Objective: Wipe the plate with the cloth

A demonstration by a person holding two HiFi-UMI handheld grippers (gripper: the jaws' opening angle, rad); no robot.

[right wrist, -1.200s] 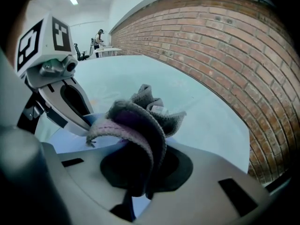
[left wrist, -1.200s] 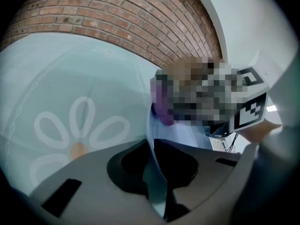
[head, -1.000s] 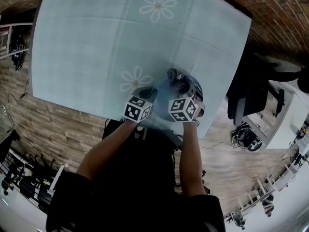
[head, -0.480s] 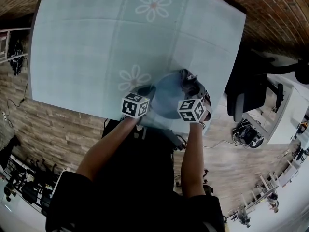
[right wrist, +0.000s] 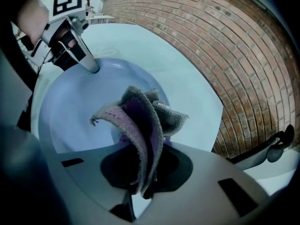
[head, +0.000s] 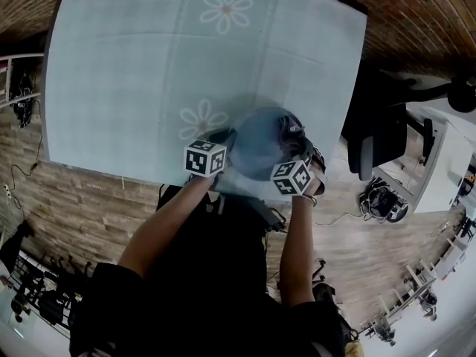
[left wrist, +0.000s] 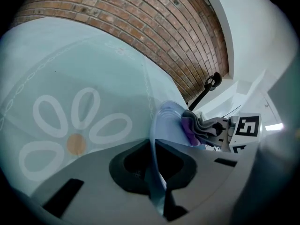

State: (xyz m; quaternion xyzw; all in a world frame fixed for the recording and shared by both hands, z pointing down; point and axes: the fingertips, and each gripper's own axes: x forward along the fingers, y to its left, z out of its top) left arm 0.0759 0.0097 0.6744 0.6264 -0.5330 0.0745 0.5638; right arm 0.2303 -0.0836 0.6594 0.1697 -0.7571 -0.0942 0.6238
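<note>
My right tongs have dragged the cloth across the plate to its right rim, baring more of the blue face.

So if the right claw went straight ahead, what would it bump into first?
The blue plate. The right claw is shut on the cloth, and the cloth's bunched end looks pressed against the plate's face, so the plate would come first, probably at once.

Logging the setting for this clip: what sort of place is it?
Likely an office or lab workspace, not a kitchen: a brick wall, a black office chair beside a white desk, and cables on the wood floor around a cloth-covered table.
</note>
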